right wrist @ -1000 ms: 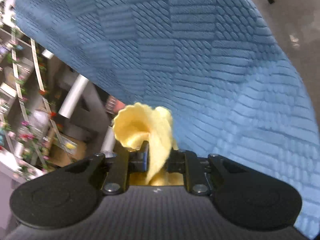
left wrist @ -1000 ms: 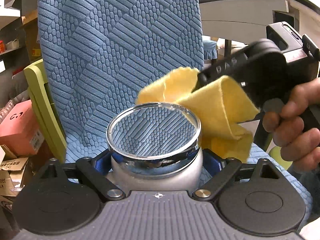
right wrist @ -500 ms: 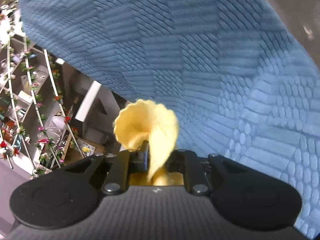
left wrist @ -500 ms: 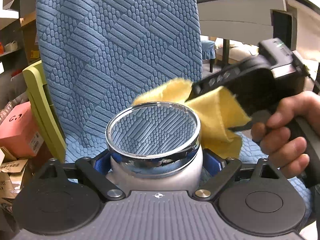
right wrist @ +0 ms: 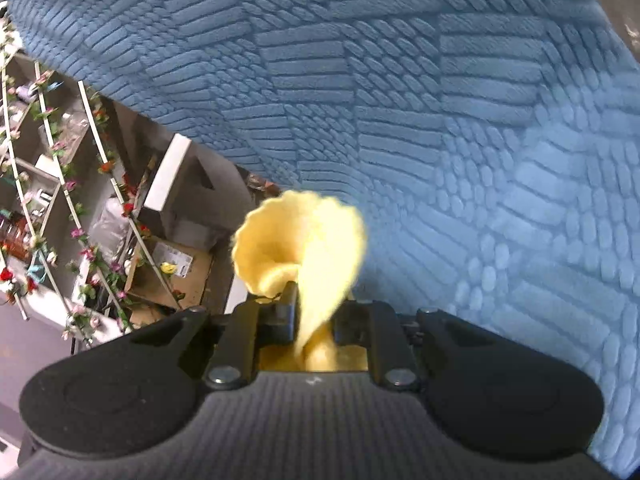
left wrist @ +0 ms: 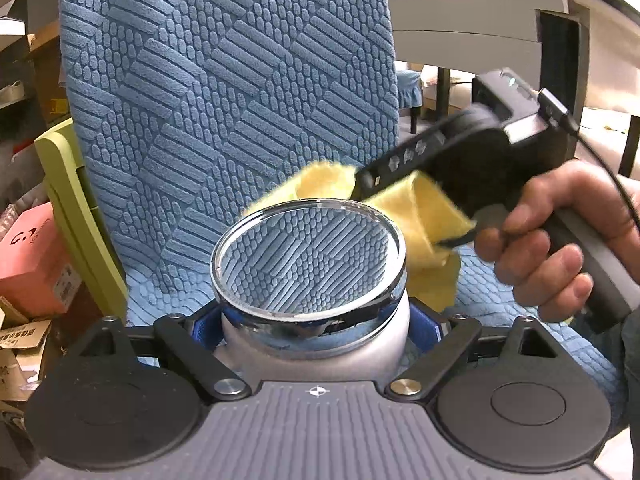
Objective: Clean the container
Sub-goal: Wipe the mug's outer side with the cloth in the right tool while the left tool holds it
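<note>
The left claw [left wrist: 316, 320] is gripping the container [left wrist: 312, 336], a pale rounded jar with a shiny metal ring around its open mouth, and its jaws are closing slightly on the jar's body, with the blue pads [left wrist: 206, 326] pressing on either side. The container is sitting upright right between the two fingers, close against the claw's body, with its mouth tilted toward the camera and the chair's pattern showing through the ring. Behind it, the blue textured chair cover [left wrist: 224, 92] is filling most of the left wrist view. The right claw [left wrist: 362, 188] is coming in from the right, held by the person's right hand [left wrist: 556, 240], and its tip is hovering just above the far right edge of the rim. Its jaws are pinched nearly together on a yellow cloth [left wrist: 420, 216], which is bunching up behind and beside the rim. In the right wrist view, the cloth [right wrist: 304, 248] is fanning out from between the tightly closed fingers of that claw [right wrist: 310, 312].
</note>
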Demonstrator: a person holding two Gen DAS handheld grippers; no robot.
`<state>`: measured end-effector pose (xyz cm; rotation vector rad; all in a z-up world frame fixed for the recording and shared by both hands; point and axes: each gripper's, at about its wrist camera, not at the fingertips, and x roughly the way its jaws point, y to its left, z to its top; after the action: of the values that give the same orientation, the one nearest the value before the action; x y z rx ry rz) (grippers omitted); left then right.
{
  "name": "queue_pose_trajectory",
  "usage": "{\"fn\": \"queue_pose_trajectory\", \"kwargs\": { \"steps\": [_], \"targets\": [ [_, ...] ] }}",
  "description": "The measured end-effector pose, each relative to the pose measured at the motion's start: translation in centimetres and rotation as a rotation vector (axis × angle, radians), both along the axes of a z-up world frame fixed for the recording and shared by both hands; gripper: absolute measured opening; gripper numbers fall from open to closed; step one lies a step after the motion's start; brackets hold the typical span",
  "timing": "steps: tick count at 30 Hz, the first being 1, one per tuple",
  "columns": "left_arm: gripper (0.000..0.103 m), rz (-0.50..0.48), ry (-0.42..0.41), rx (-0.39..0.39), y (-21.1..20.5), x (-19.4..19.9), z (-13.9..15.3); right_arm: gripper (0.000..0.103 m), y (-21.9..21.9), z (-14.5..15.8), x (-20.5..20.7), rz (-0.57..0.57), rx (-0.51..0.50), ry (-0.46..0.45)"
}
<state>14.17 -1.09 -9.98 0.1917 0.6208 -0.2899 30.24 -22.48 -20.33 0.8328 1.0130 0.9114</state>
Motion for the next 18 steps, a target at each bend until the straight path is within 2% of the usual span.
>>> {"fn": "queue_pose_trajectory", "kwargs": {
  "steps": [2, 5, 7, 13, 18],
  "targets": [
    [0.092, 0.024, 0.002, -0.020, 0.0, -0.1, 0.1, 0.018, -0.1, 0.3, 0.3, 0.021, 0.035, 0.005],
    [0.092, 0.042, -0.012, 0.000, -0.4, -0.3, 0.4, 0.018, 0.1, -0.3, 0.8, 0.061, -0.038, 0.026],
    [0.092, 0.053, -0.019, 0.002, -0.6, -0.5, 0.6, 0.018, 0.4, -0.4, 1.3, 0.085, -0.050, 0.034],
    [0.092, 0.078, -0.047, 0.012, -0.8, -1.0, 1.6, 0.018, 1.3, 0.6, 2.6, 0.162, 0.073, 0.005],
    [0.088, 0.065, -0.051, 0.009, -0.9, -0.9, 1.9, 0.018, 3.0, 0.0, 3.5, 0.239, 0.006, -0.002]
  ]
}}
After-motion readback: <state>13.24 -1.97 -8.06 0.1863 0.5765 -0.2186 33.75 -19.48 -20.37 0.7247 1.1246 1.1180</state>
